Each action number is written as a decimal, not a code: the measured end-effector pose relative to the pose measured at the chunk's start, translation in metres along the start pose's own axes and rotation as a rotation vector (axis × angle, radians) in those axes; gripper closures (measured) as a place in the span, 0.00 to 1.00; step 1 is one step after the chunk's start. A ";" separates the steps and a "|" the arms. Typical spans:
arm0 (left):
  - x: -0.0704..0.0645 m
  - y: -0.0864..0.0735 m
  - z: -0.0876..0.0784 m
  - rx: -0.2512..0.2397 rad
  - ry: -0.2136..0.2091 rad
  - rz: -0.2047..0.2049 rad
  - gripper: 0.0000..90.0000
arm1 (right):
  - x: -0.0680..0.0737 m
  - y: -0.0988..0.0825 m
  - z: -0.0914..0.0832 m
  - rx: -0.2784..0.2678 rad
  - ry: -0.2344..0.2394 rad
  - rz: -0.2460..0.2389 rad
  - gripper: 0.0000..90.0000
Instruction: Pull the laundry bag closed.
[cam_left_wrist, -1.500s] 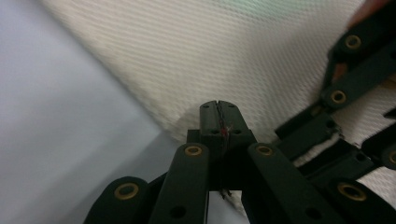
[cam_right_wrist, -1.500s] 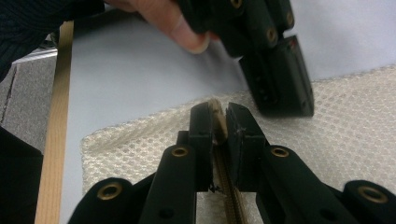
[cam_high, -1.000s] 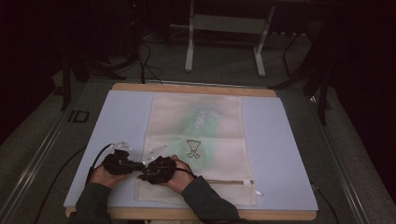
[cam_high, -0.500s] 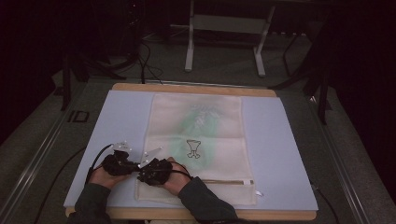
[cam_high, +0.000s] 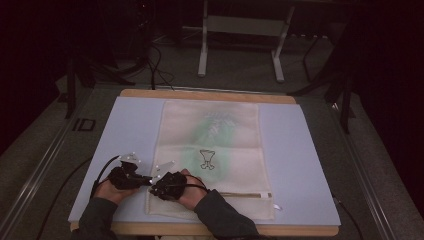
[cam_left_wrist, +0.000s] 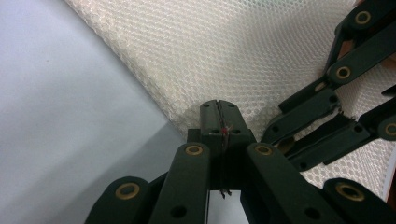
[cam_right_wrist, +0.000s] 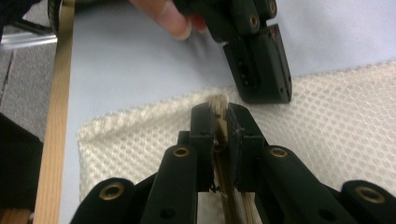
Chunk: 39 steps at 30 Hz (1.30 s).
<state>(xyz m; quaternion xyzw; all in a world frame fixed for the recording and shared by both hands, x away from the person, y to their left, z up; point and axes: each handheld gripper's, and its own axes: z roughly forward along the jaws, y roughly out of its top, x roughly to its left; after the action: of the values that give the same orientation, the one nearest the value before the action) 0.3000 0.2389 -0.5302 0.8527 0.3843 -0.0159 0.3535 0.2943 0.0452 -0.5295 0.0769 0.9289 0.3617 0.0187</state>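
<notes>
At the lower left of the high view, the left tool (cam_high: 148, 181) and the right tool (cam_high: 154, 188), its jaws having just closed, each pinched the near-left edge of the mesh bag (cam_high: 210, 145), which lay flat toward frame center on the pale blue surface (cam_high: 310, 165).

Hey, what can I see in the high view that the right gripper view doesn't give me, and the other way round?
High view: the whole mesh bag lying flat on the blue mat, a green patch inside it, a zip along its near end, and a metal stand behind the table.
Right gripper view: close up, the right gripper, whose jaws have just been closing, pinches a bunched bit of the bag's edge. The left gripper has its closed tip at that edge, with a fingertip nearby.
Shared: bag, mat, both grippers, wooden table edge.
</notes>
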 end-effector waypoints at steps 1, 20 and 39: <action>0.000 0.000 0.000 0.000 0.001 0.002 1.00 | 0.000 -0.001 -0.001 0.004 -0.001 -0.002 0.91; -0.008 0.002 0.002 0.037 0.003 0.026 1.00 | 0.001 -0.005 -0.006 0.014 -0.014 -0.016 0.91; -0.008 0.002 0.002 0.034 0.006 0.049 1.00 | 0.001 -0.009 -0.024 0.059 -0.027 -0.061 0.91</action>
<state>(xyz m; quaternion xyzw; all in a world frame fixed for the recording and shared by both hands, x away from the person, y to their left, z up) 0.2964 0.2316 -0.5280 0.8676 0.3642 -0.0113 0.3384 0.2897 0.0230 -0.5175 0.0538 0.9408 0.3323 0.0402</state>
